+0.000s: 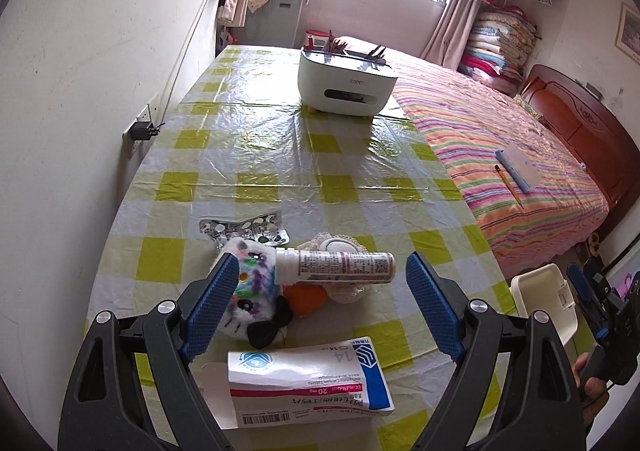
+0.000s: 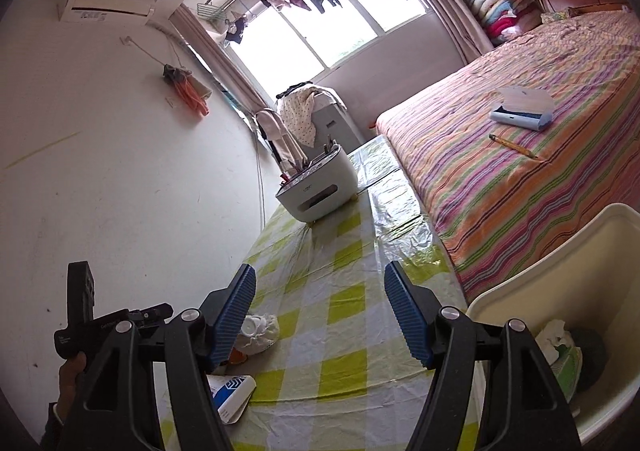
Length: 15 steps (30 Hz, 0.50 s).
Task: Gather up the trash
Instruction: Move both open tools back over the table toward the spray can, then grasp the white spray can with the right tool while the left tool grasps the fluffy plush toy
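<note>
Medicine box (image 1: 310, 381), torn open, lies nearest on the checked tablecloth (image 1: 280, 155) between the fingers of the left claw (image 1: 320, 305), which gapes wide and holds nothing; just beyond it a white tube bottle (image 1: 336, 267) lies on its side atop a heap of fluffy scraps (image 1: 250, 291), long axis crosswise, cap end pointing left, with an empty pill sheet (image 1: 244, 231) behind. Right claw (image 2: 320, 315): jaws apart, empty, beside the white bin (image 2: 560, 299) already holding some waste. Step judged in hand: reaching for the next piece, so the left claw likely needs to lower over the bottle or box and close across its narrow side before carrying it right to the bin.
</note>
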Each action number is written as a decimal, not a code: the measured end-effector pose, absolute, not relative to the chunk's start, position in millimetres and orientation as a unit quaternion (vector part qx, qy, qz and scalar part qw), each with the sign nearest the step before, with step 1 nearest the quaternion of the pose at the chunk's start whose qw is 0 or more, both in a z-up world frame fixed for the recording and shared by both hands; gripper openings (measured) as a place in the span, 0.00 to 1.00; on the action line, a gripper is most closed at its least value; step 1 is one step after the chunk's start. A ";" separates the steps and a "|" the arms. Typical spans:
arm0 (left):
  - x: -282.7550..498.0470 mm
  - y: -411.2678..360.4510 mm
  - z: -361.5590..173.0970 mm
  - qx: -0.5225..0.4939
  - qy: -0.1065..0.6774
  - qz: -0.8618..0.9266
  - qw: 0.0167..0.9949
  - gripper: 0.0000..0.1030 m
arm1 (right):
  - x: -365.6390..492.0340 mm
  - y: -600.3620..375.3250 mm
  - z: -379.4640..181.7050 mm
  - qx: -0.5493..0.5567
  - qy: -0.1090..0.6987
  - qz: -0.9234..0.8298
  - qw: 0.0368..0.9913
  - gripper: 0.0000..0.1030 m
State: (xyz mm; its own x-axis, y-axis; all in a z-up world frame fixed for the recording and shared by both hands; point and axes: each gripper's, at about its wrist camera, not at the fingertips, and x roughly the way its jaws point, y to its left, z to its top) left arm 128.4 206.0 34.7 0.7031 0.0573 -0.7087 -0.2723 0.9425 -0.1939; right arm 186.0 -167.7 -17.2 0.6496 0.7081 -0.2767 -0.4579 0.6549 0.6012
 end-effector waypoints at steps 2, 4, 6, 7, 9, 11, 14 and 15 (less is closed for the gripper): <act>123.6 219.2 32.5 -0.158 0.376 0.101 0.908 0.82 | 185.0 -142.7 -13.8 0.214 0.262 0.374 0.864 0.63; 119.2 232.0 30.3 -0.177 0.378 0.105 0.903 0.82 | 182.3 -117.0 -9.5 0.174 0.265 0.412 0.854 0.63; 113.9 244.9 28.2 -0.198 0.380 0.108 0.897 0.82 | 180.1 -87.9 -5.6 0.122 0.269 0.452 0.841 0.63; 109.9 251.5 26.5 -0.209 0.381 0.109 0.894 0.82 | 178.3 -72.5 -4.4 0.092 0.268 0.467 0.838 0.63; 104.4 262.4 23.4 -0.228 0.383 0.114 0.888 0.82 | 173.3 -43.3 -5.2 0.031 0.264 0.495 0.827 0.63; 98.8 271.4 21.0 -0.242 0.383 0.119 0.884 0.82 | 170.1 -16.9 -8.8 -0.024 0.262 0.518 0.814 0.63; 91.6 280.9 18.4 -0.254 0.384 0.126 0.879 0.82 | 168.7 18.4 -14.9 -0.100 0.256 0.539 0.796 0.63; 90.5 282.8 18.2 -0.257 0.384 0.128 0.878 0.82 | 169.4 28.6 -16.6 -0.120 0.252 0.541 0.793 0.63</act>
State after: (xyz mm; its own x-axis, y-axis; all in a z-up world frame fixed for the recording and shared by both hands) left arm 90.5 282.8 18.2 0.6729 0.0277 -0.7393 -0.4223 0.8348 -0.3531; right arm 169.4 28.6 -16.6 0.2865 0.7984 -0.5295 -0.9192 0.3850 0.0831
